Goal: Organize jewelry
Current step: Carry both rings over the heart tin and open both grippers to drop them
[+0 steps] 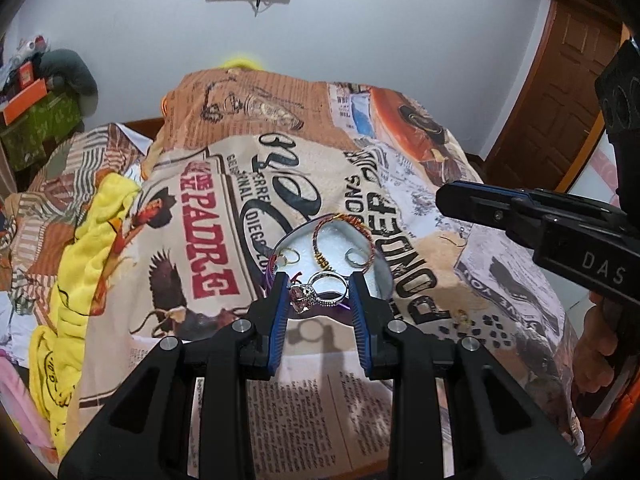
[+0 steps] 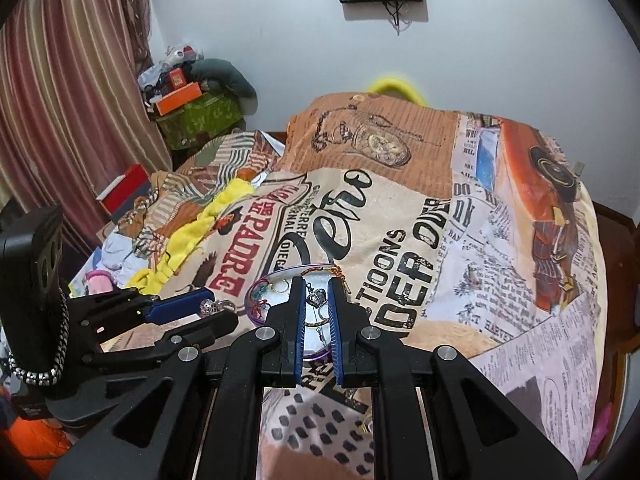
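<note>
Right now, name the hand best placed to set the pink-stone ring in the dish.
Left. The left gripper's fingers pinch the ring at the dish's near rim; the right gripper hangs off to the side over the bedspread.

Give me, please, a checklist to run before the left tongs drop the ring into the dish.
1. Ring gripped by left tongs: ok.
2. Ring above dish: not ok; it hangs just short of the near rim.
3. Bare spot in dish for it: ok.
4. Right tongs apart from left tongs: ok.
5. Right tongs gripping the charm seen between them: cannot tell.
</note>
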A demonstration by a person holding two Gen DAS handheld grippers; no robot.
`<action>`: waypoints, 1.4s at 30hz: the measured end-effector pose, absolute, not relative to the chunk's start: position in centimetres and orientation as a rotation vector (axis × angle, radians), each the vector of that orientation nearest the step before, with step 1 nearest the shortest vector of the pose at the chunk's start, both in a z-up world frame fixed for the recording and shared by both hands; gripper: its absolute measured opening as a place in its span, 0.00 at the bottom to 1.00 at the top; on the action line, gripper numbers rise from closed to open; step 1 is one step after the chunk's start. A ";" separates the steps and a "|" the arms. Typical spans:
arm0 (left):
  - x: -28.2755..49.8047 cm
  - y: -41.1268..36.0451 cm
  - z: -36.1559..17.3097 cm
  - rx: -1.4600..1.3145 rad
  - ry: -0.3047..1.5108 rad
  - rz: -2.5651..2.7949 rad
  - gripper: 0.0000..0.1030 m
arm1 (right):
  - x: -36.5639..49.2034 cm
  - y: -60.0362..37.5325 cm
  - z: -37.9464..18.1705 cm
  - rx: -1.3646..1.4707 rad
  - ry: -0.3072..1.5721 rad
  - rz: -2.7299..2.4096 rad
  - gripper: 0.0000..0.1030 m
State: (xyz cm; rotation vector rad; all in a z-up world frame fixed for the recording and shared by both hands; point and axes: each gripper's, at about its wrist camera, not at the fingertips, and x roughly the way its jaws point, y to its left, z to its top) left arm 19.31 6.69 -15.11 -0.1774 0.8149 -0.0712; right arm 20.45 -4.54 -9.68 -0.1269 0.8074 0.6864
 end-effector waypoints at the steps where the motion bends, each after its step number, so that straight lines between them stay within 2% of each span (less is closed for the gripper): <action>1: 19.6 6.8 -15.4 -0.181 0.820 -0.071 0.28 | 20.6 -4.3 -9.9 -0.130 0.815 0.688 0.10; 18: 23.7 8.3 -17.2 -0.214 0.865 -0.087 0.28 | 23.2 -1.7 -13.7 -0.142 0.977 0.751 0.10; 32: 24.0 8.3 -17.4 -0.227 0.897 -0.103 0.28 | 23.3 -1.6 -13.6 -0.142 0.998 0.752 0.10; 36: 23.5 8.7 -16.8 -0.232 0.890 -0.091 0.28 | 22.7 -1.6 -13.0 -0.178 0.969 0.729 0.17; 39: 23.0 8.8 -16.2 -0.229 0.879 -0.081 0.28 | 22.1 -1.7 -12.2 -0.204 0.931 0.711 0.29; 42: 22.3 8.9 -15.1 -0.212 0.859 -0.065 0.28 | 21.5 -2.0 -11.4 -0.215 0.898 0.700 0.32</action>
